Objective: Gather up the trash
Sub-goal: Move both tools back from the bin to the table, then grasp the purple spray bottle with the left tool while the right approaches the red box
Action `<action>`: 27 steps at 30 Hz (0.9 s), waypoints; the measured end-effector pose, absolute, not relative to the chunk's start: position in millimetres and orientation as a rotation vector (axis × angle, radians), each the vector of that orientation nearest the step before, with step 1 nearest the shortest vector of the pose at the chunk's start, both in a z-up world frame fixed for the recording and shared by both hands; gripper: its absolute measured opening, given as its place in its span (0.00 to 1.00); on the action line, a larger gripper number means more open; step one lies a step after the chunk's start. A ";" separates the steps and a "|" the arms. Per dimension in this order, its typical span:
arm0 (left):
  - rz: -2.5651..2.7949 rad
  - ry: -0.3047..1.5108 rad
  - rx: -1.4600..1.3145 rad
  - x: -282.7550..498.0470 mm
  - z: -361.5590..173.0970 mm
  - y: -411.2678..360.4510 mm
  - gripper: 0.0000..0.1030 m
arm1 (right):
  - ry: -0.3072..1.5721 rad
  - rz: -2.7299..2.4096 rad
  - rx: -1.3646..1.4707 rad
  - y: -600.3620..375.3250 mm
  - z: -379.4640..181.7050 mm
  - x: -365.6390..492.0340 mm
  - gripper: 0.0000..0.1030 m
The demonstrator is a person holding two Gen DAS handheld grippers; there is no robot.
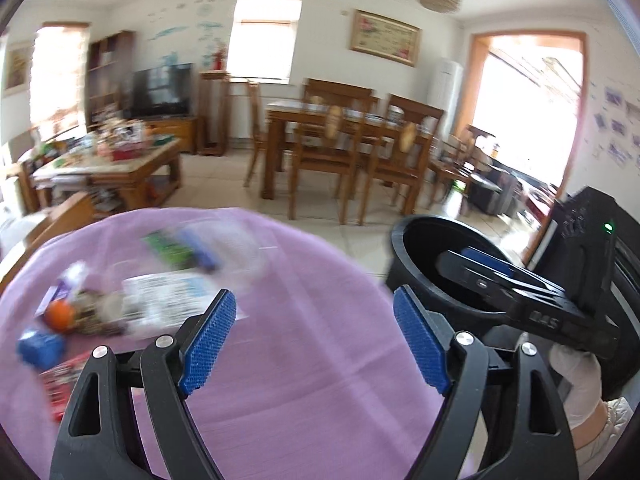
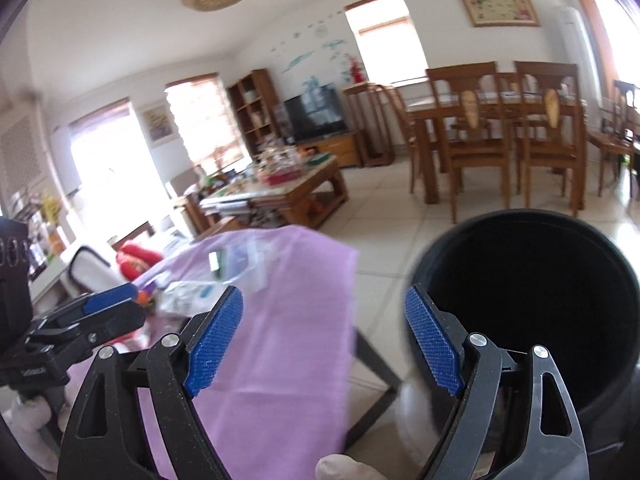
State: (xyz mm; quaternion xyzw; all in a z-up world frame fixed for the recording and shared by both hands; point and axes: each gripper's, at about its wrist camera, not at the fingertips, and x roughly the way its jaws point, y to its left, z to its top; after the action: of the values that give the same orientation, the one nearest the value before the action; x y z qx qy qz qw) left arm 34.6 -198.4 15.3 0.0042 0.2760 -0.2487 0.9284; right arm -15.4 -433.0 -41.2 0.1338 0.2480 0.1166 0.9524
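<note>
The trash, a blurred heap of printed paper sheets, wrappers and a small orange ball [image 1: 60, 314], lies on the far left of the round table under a lilac cloth [image 1: 300, 360], well apart from the round black plastic bin [image 2: 532, 300] standing on the tiled floor beside the table. Both of my tongs are released and grasp nothing: the left gripper [image 1: 314, 340] hangs over bare cloth, the right gripper [image 2: 324, 344] between table edge and bin. I judge 1 piece per reach safest. Beyond are 2 wooden chairs, a dining table and a cluttered coffee table.
</note>
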 end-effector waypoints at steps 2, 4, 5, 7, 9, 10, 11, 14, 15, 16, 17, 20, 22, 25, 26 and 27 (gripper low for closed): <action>-0.438 0.565 -0.028 43.5 17.0 -157.0 0.78 | 0.526 0.297 0.249 -396.6 -37.2 -9.3 0.85; -0.382 0.569 -0.057 51.8 16.9 -124.1 0.78 | 0.544 0.355 0.219 -359.0 -34.1 -4.1 0.86; -0.355 0.574 -0.070 55.9 17.3 -108.2 0.78 | 0.555 0.376 0.203 -340.5 -31.8 -2.3 0.86; -0.300 0.591 -0.098 65.5 15.5 -71.1 0.78 | 0.577 0.425 0.177 -305.9 -30.6 1.6 0.91; -0.253 0.604 -0.113 77.6 12.9 -43.0 0.78 | 0.594 0.470 0.139 -266.2 -30.8 5.0 0.94; -0.237 0.608 -0.112 81.4 11.7 -33.8 0.78 | 0.603 0.481 0.120 -249.7 -31.9 6.0 0.94; -0.221 0.614 -0.107 86.7 10.2 -26.9 0.78 | 0.614 0.495 0.099 -232.9 -33.1 6.9 0.94; -0.189 0.658 -0.073 106.9 1.4 -3.3 0.78 | 0.651 0.538 0.063 -189.5 -36.8 13.7 0.94; -0.185 0.673 -0.063 111.3 -3.6 2.9 0.78 | 0.665 0.545 0.049 -176.1 -37.6 17.6 0.94; -0.182 0.700 -0.047 120.9 -8.7 6.7 0.78 | 0.678 0.548 0.034 -172.1 -41.5 18.6 0.94; -0.181 0.724 -0.034 130.8 -12.3 8.7 0.78 | 0.695 0.549 0.010 -159.5 -43.6 22.5 0.94; -0.204 0.782 0.011 150.2 -24.1 12.1 0.78 | 0.750 0.552 -0.050 -130.7 -51.3 34.8 0.95; -0.215 0.813 0.052 156.3 -33.3 7.9 0.78 | 0.782 0.551 -0.091 -117.8 -58.7 46.3 0.95; -0.219 0.847 0.093 169.4 -46.7 5.9 0.77 | 0.818 0.546 -0.133 -105.3 -68.6 56.0 0.95; -0.225 0.858 0.096 173.2 -50.2 5.5 0.75 | 0.836 0.547 -0.139 -103.0 -72.0 59.9 0.95; -0.230 0.865 0.095 176.5 -53.0 5.5 0.72 | 0.853 0.547 -0.147 -99.7 -75.3 62.9 0.95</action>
State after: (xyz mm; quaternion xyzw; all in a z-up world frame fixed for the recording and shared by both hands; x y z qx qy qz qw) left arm 176.5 5.5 -53.0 0.0460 0.4179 -0.1111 0.9005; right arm 62.9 -99.7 -75.3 -0.0705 0.4080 0.2619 0.8718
